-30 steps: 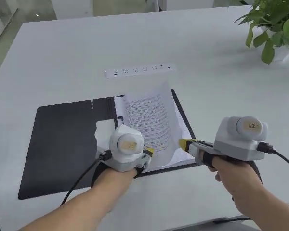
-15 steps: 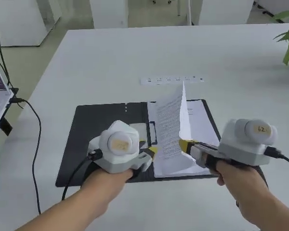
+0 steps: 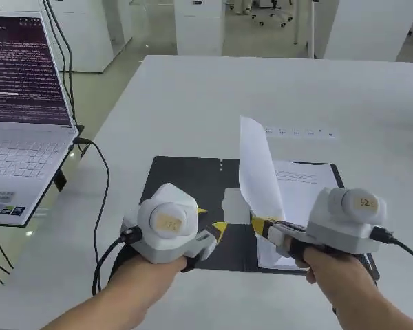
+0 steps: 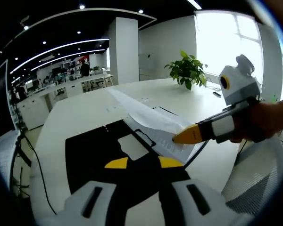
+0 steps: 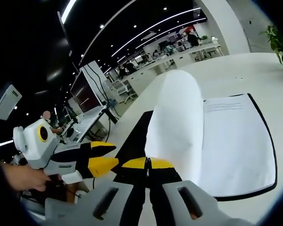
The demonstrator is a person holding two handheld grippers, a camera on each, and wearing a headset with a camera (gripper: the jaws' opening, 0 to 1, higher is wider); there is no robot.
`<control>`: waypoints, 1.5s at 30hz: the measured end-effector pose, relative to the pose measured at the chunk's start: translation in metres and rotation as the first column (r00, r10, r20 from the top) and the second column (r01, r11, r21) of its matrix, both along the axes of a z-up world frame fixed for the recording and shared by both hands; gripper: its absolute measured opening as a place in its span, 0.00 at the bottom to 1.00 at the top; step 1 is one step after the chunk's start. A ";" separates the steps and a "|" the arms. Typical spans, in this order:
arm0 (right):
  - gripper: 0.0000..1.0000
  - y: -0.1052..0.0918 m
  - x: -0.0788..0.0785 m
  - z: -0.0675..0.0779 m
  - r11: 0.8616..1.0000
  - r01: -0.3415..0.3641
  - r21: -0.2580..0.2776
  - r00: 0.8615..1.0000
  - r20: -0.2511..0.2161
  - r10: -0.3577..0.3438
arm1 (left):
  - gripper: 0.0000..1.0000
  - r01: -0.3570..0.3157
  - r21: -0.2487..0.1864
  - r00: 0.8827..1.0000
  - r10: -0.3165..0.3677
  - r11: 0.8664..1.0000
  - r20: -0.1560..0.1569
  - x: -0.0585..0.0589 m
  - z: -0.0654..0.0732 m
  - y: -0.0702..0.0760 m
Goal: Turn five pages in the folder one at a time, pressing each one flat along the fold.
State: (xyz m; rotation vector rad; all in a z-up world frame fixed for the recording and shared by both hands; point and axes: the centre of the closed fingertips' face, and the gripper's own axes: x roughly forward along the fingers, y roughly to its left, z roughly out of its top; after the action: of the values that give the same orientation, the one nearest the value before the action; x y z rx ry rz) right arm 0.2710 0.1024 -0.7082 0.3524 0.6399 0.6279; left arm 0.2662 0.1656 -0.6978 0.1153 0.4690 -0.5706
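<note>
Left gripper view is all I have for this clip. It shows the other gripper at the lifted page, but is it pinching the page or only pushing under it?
Observer: Pinching, by the look of it. In the right gripper view the right gripper has its jaws shut together at the lower edge of the page, which rises curved from between them.
Operator: And what is under that page?
Observer: The next sheet lies flat on the right half of the folder, with a few printed lines near its top.
</note>
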 end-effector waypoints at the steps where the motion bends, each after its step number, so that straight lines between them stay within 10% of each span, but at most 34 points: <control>1: 0.00 0.004 0.000 -0.001 1.000 -0.006 -0.001 1.000 -0.004 0.006 | 0.20 -0.009 0.001 1.000 0.009 1.000 -0.001 -0.001 0.000 0.005; 19: 0.00 0.075 0.002 -0.050 0.992 -0.116 -0.042 0.990 -0.080 0.112 | 0.20 -0.123 0.016 0.992 0.123 0.992 -0.034 -0.012 -0.018 0.074; 36: 0.00 0.101 0.003 -0.101 0.986 -0.146 -0.084 0.976 -0.176 0.129 | 0.19 -0.134 0.031 0.987 0.136 0.990 -0.086 -0.017 -0.046 0.086; 45: 0.10 0.100 -0.001 -0.097 0.987 -0.156 -0.032 0.972 -0.185 0.147 | 0.19 -0.117 0.048 0.987 0.122 0.992 -0.107 -0.013 -0.058 0.080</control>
State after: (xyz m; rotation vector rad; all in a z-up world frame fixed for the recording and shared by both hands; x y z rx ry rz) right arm 0.2697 0.2029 -0.8048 0.3214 0.8616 0.7306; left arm 0.2532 0.2452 -0.7558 0.0949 0.5912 -0.4507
